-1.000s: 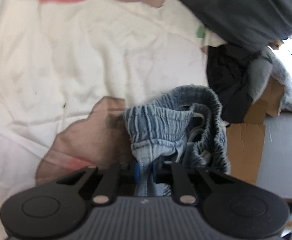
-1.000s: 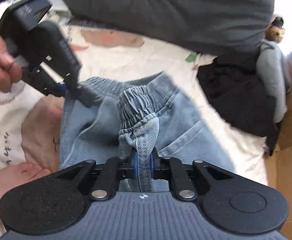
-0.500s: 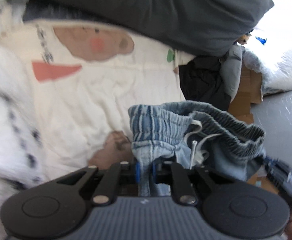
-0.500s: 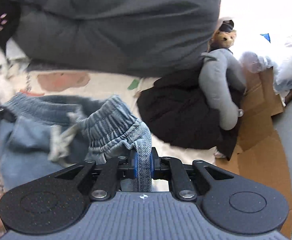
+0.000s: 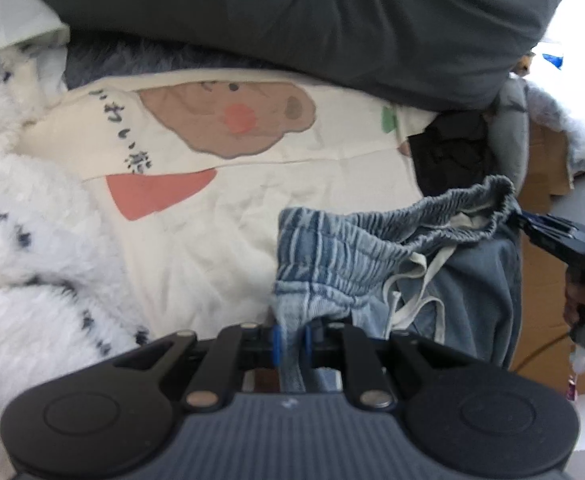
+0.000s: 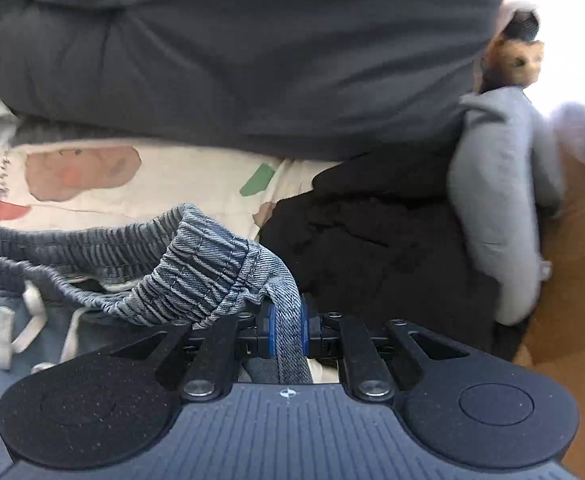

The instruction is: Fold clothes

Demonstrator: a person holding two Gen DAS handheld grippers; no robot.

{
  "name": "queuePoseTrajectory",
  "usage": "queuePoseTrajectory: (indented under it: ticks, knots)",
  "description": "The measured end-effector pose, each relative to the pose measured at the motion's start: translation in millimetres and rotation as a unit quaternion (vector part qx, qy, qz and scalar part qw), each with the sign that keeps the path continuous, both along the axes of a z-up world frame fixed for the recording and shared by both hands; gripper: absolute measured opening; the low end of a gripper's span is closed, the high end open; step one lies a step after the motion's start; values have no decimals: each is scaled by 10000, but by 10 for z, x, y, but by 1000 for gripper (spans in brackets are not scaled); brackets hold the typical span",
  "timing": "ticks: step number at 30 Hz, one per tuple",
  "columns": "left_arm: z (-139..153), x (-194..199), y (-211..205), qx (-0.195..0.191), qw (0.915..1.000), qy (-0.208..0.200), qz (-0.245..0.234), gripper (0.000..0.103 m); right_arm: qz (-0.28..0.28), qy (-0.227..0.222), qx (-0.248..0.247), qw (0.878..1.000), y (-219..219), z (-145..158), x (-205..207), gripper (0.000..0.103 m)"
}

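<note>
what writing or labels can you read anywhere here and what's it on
Dark hand-drawn characters run down the cream printed sheet beside the brown cartoon face: too blurred to read.
The same characters at the left edge of the right wrist view: too small to read.
Denim shorts, both hand-held grippers: no readable text.

Faded blue denim shorts [image 5: 372, 248]; cream sheet [image 5: 220, 224] with brown-and-coral print.

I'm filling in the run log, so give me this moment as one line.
step: spread shorts | left tongs: shut on denim shorts waistband | right tongs: shut on other waistband end | drawstring: dangling | under: printed sheet
</note>
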State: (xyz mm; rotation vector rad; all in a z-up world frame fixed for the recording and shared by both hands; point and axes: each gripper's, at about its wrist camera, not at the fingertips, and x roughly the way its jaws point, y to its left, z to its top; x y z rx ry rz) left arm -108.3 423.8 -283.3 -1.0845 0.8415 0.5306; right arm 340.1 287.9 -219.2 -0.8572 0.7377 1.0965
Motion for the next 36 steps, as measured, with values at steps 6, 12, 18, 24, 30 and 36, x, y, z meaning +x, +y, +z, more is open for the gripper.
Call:
queuePoseTrajectory:
  ticks: [6, 12, 18, 24, 30, 36]
  knots:
    - [-60, 17, 103, 163, 9999, 37, 17, 11, 165, 92, -119, 9998, 380, -420, 143, 10]
    - [-52, 59, 271, 239, 9996, 71, 99, 11, 186, 77, -326, 9993, 771, -580, 190, 10]
    - [-50, 107, 445, 288, 9993, 117, 194, 11, 190, -77, -586, 9981, 1064, -653, 218, 10]
    - [74, 140, 643, 484, 9984, 68, 276, 11, 113, -297, -563, 9979, 1327, -592, 214, 10]
    - [203, 220, 949, 711, 9964, 124, 439, 11, 77, -540, -517, 9972, 1629, -553, 205, 10]
    - [274, 235, 1159, 813, 9950, 177, 545, 11, -41, -677, -377, 9970, 1875, -502, 199, 10]
